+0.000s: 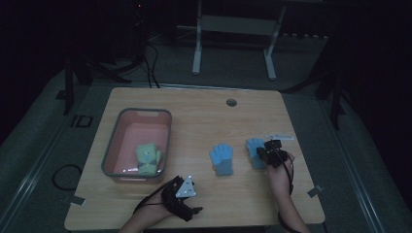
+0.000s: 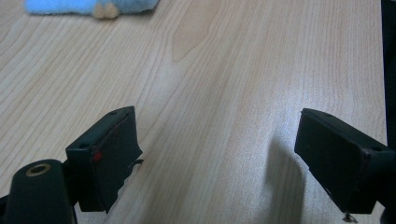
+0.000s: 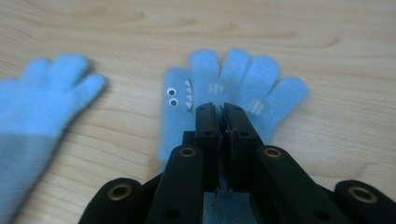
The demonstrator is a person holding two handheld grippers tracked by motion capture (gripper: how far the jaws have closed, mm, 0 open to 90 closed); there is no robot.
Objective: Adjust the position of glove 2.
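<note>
The right tool has its jaws pressed together, right over a blue glove on the tabletop. I cannot tell if a bit of the glove is pinched between them. This glove lies flat with its fingers spread out. It has two little googly eyes and a row of white teeth on its thumb side, like a small monster. There are pale marks on two of its fingers.

A second blue glove lies just to the left of it. It is blue at the fingers and grey at the cuff. So there are two blue gloves out on the tabletop, near each other but not touching.

At the left side stands one pink bin with a grey rim. One green glove lies inside it.

The left tool is at the near edge, close to the bin. Its jaws are wide apart with nothing between them, just bare wood below.
</note>
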